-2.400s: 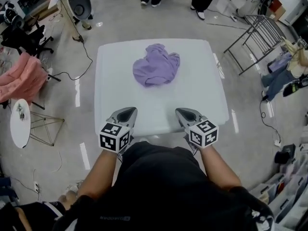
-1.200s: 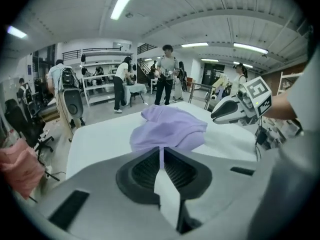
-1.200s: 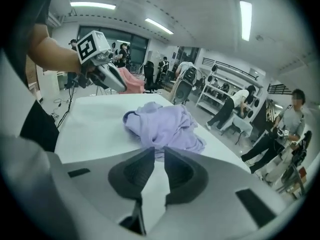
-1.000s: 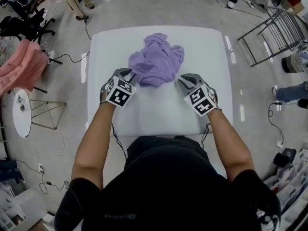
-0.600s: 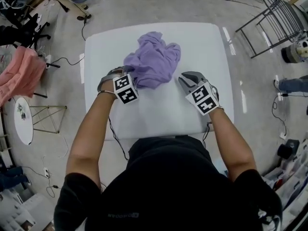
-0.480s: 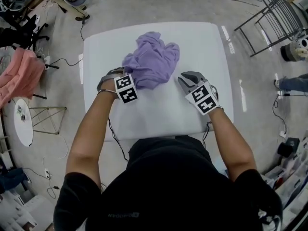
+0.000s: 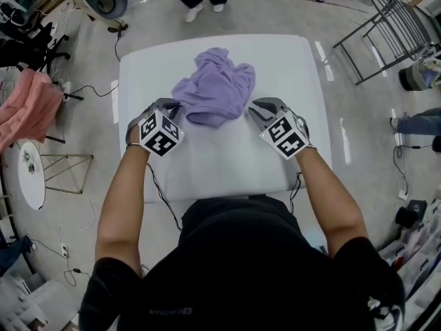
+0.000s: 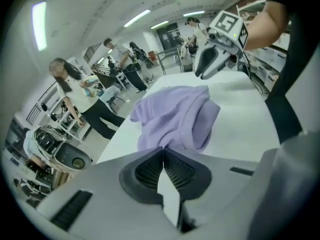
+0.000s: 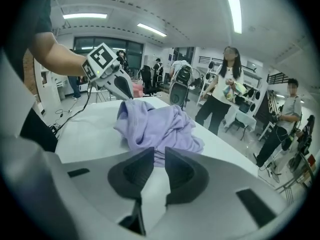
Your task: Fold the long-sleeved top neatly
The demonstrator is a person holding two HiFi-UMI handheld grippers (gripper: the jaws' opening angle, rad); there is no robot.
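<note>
The white table (image 7: 220,157) runs under my arms, its near edge hidden by my chest. The long-sleeved top (image 7: 215,88) lies bunched toward its 12 o'clock side, with the sleeves lost in the heap. My left gripper (image 7: 169,104), at the top's 8 o'clock, has just snapped closed at the hem. I can't make out whether cloth is caught. My right gripper (image 7: 258,107), at 4 o'clock, has just eased slightly wider, jaws apart and empty.

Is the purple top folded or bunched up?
Bunched up: the top lies in a rumpled heap on the white table, no flat layers or straight edges.
</note>
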